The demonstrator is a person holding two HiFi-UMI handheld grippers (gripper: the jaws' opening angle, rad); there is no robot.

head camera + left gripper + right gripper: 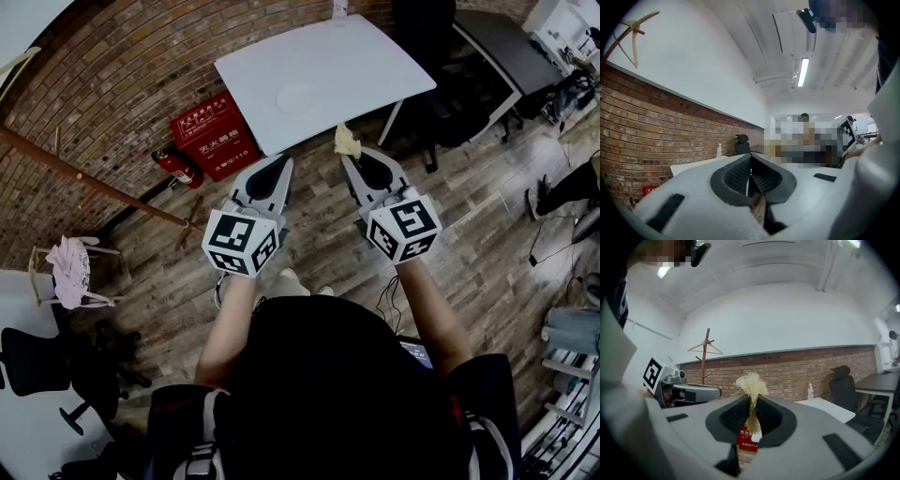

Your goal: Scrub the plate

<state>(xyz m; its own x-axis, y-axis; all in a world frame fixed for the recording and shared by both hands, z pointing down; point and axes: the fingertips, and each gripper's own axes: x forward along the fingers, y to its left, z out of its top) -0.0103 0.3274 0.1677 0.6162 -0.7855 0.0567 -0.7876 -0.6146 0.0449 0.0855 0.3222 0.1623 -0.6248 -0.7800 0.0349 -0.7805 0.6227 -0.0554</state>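
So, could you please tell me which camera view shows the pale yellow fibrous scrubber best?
The right gripper view: the pale yellow fibrous scrubber sits centred, pinched in the right tongs. The head view shows it small at their tip; the left gripper view misses it.

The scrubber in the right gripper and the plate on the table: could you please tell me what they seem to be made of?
The scrubber looks like pale yellow, matte, frayed fibres, probably loofah or a similar plant fibre. The plate is white and smooth-looking; ceramic or plastic, I cannot tell.
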